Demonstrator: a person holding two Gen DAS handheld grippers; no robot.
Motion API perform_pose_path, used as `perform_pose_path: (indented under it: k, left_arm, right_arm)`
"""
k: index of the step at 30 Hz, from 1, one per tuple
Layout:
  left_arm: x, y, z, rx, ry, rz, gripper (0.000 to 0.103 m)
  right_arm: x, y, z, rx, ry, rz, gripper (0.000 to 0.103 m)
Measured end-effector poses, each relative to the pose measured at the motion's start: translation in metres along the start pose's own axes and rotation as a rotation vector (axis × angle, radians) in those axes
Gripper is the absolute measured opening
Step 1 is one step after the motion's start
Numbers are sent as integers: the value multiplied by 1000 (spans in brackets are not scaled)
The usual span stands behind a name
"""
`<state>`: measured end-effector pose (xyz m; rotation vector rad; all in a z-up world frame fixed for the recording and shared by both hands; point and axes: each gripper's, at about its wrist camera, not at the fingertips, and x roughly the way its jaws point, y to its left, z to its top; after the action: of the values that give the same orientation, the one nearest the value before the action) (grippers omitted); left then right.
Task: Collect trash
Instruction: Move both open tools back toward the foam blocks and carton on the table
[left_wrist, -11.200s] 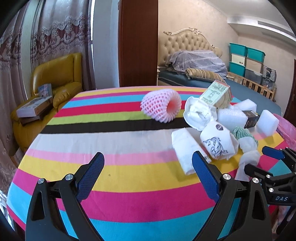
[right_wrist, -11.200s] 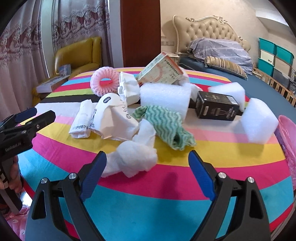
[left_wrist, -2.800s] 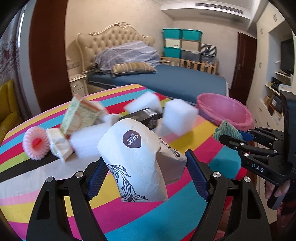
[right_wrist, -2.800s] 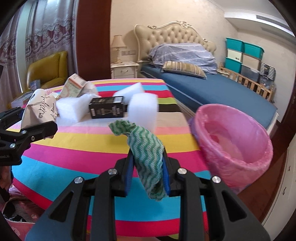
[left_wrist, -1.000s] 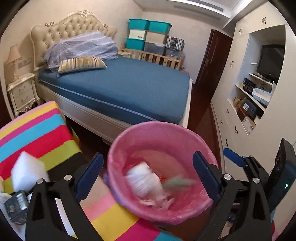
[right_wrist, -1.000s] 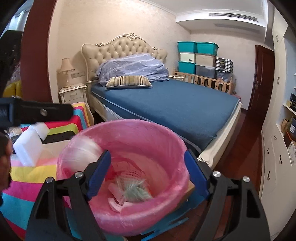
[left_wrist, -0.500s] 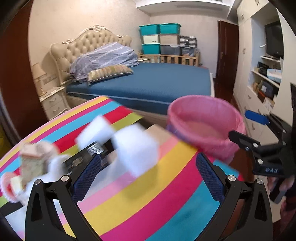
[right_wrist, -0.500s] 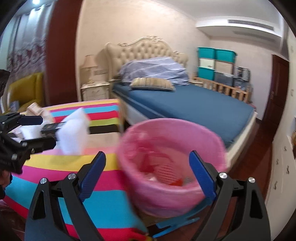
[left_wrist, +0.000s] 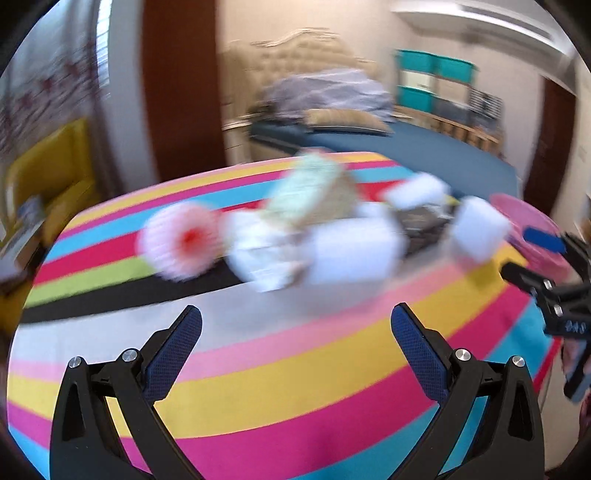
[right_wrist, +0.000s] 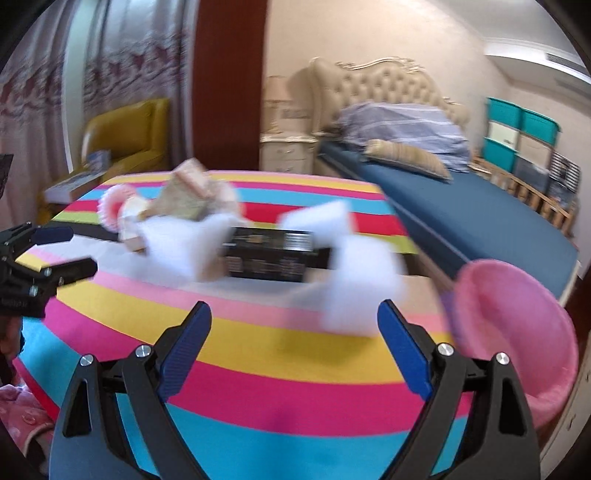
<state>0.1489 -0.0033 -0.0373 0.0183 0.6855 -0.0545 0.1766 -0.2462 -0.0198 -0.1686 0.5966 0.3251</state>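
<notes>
While both views are smearing with motion, the left gripper (left_wrist: 295, 332) and the right gripper (right_wrist: 293, 325) are each standing wide apart with nothing between the blue pads, both over the near part of the striped tablecloth (left_wrist: 280, 373).

Ahead of the left gripper and well beyond its fingertips, the remaining trash is lying in a loose heap: a pink foam net (left_wrist: 181, 240) off to its left, crumpled white paper (left_wrist: 266, 251) straight ahead, a white foam block (left_wrist: 354, 251) just right of that, and a pale carton (left_wrist: 306, 192) behind them.

Ahead of the right gripper a black box (right_wrist: 273, 254) is lying flat, with a second white foam piece (right_wrist: 362, 284) just beyond its right finger.

Judging from the blur, the risk is arriving too fast: a pad could be knocking a light foam piece across the cloth or off the edge instead of straddling it. The two grippers are also sitting close, so reaching for neighbouring pieces could be bringing them together.

To the right gripper's right, past the table edge, the pink-lined bin (right_wrist: 517, 325) is standing tilted in view; its contents are not showing from here.
</notes>
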Motion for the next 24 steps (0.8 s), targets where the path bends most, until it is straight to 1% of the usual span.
perform_pose_path:
  k: [2,4,8,11,14,19,21,22,24]
  left_arm:
    - [-4,32,-5,-52,-2,52,96]
    - [-7,53,-9,-85,-7,77,96]
    - [-14,91,-17,-145,-13,108,96]
    - [-19,109,-24,-174,-14,111,96]
    - [-21,117,-28,-186,-8,104,96]
    - [-21,124,-28,-199,-6,102,96]
    - [-21,125,-29,-208,-4,103,96]
    - [-21,127,-30,-212,-3,102,96]
    - [-19,128,-31,-213,-2,109,96]
  right_arm:
    - [12,27,8,-36,18,27,88]
    - [22,45,15,-58,34,39,88]
    - [45,78,31,-74,73,61,88]
    - [61,97,44,-96,86,57,88]
    - [76,105,57,-121,88,36,88]
    - [95,109,71,-160,109,75,88]
    - [101,111,73,-160,138,87,88]
    - [102,112,73,-153,151,109,88]
    - [95,116,72,-124,159,192,87]
